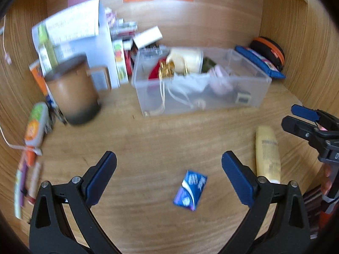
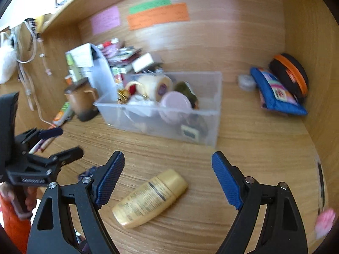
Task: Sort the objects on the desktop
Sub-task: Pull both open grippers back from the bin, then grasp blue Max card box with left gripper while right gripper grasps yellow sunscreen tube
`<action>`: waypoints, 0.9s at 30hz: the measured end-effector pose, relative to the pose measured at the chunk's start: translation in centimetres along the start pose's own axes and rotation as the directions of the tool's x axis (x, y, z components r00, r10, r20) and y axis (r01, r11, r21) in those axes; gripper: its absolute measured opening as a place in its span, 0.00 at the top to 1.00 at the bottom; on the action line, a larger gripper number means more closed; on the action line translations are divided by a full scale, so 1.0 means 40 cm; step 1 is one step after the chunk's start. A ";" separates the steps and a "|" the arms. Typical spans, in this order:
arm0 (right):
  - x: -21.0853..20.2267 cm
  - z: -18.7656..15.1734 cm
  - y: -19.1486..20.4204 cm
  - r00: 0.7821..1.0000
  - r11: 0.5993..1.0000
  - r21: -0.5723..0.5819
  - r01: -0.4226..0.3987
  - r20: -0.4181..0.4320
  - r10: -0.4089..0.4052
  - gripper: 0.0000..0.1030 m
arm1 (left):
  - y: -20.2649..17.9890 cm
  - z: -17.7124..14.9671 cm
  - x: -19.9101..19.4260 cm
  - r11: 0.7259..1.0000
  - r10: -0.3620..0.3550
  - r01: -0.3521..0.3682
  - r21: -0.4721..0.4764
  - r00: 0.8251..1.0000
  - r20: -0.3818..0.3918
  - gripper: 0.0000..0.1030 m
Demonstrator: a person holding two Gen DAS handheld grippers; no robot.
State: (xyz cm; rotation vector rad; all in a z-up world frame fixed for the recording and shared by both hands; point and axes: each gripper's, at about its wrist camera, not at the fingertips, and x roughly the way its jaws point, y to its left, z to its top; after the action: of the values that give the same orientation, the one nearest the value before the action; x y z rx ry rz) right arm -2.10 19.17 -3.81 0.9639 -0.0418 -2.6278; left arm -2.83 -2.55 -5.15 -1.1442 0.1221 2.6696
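Here, both tongs are wide apart and hold nothing. The left tongs hang over a small blue packet lying flat on the wooden table. The right tongs hang over a gold bottle lying on its side. Behind them sits a clear box full of little things, beside a brown mug.

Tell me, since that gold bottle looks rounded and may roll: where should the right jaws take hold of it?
Grip the gold bottle across the middle of its body, coming down from above. It lies flat on the desk, cap end pointing away to the right, between the open right gripper jaws. Closing across its width, not its length, probably stops it rolling.
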 end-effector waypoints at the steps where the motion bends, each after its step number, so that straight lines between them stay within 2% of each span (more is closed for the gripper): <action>1: 0.006 -0.007 -0.002 1.000 1.000 0.006 -0.001 -0.010 0.001 0.20 | 0.002 -0.010 0.004 1.000 -0.004 0.004 -0.005 1.000 -0.009 0.02; 7: 0.049 -0.058 0.007 0.996 1.000 0.006 0.003 -0.090 -0.002 0.20 | -0.001 -0.053 0.003 1.000 -0.001 0.001 0.012 1.000 -0.021 0.02; 13: 0.066 -0.096 0.048 0.991 0.998 -0.050 -0.025 -0.131 0.019 0.20 | 0.006 -0.081 0.016 1.000 -0.015 0.015 0.007 0.999 -0.042 0.02; 17: 0.078 -0.114 0.068 0.990 0.997 -0.074 -0.038 -0.139 0.027 0.20 | 0.011 -0.092 0.019 1.000 -0.023 0.024 0.009 0.999 -0.046 0.02; 23: 0.092 -0.123 0.058 0.990 0.998 -0.025 -0.063 -0.129 0.059 0.21 | 0.017 -0.101 0.017 0.999 -0.046 0.046 0.007 0.998 -0.044 0.03; 27: 0.095 -0.123 0.067 0.991 0.997 -0.037 -0.063 -0.121 0.059 0.23 | 0.019 -0.103 0.030 0.999 -0.051 0.052 0.009 0.997 -0.065 0.19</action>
State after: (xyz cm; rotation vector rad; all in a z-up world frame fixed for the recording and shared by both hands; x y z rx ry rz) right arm -0.86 15.85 -9.58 1.0866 0.0111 -2.5008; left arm -0.92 -3.77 -8.90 -1.2149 0.1158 2.5849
